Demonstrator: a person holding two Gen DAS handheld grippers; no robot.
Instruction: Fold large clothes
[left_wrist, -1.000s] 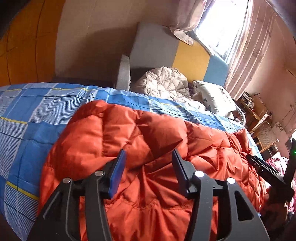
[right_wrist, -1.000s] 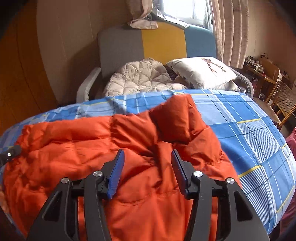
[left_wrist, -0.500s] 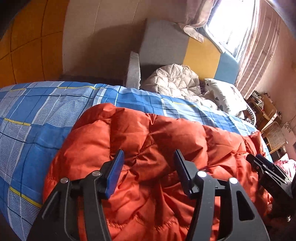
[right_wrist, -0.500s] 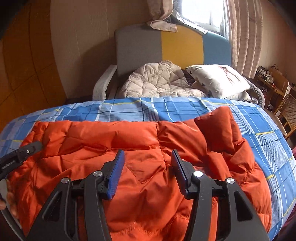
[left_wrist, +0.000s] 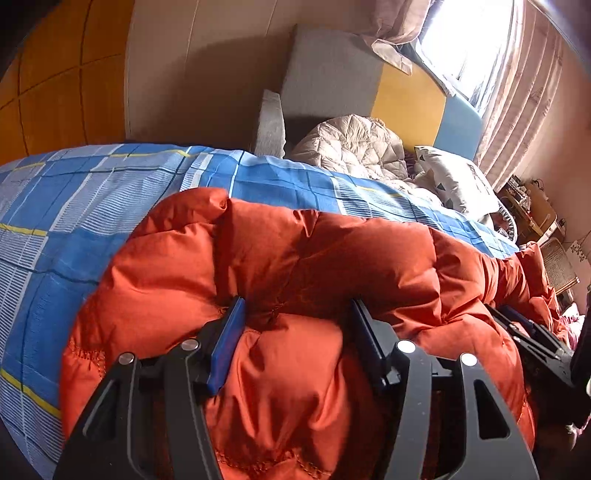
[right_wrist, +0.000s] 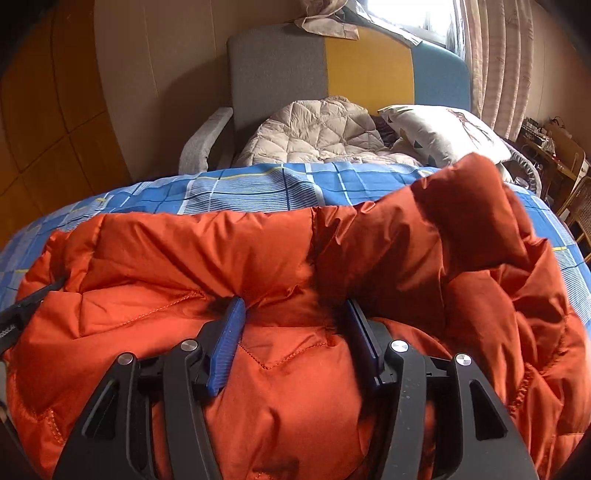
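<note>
A puffy orange quilted jacket lies crosswise on the blue checked bedcover. My left gripper is at its near edge, with a thick bulge of padding filling the gap and both blue pads pressed against it. In the right wrist view the same jacket spreads wide, and a sleeve stands up at the right. My right gripper grips the near edge too; its jaws are opening slightly, with fabric still squeezed between them. Each gripper shows in the other's view, the right gripper and the left gripper.
Beyond the bed stands a grey, yellow and blue armchair holding a beige quilted coat and a white pillow. Curtains and a bright window are at the back right. Wooden furniture is at the far right.
Both grippers have sunk and moved forward with the jacket. Its far side has spread flatter across the bedcover, and the sleeve has shifted to the right in the right wrist view.
</note>
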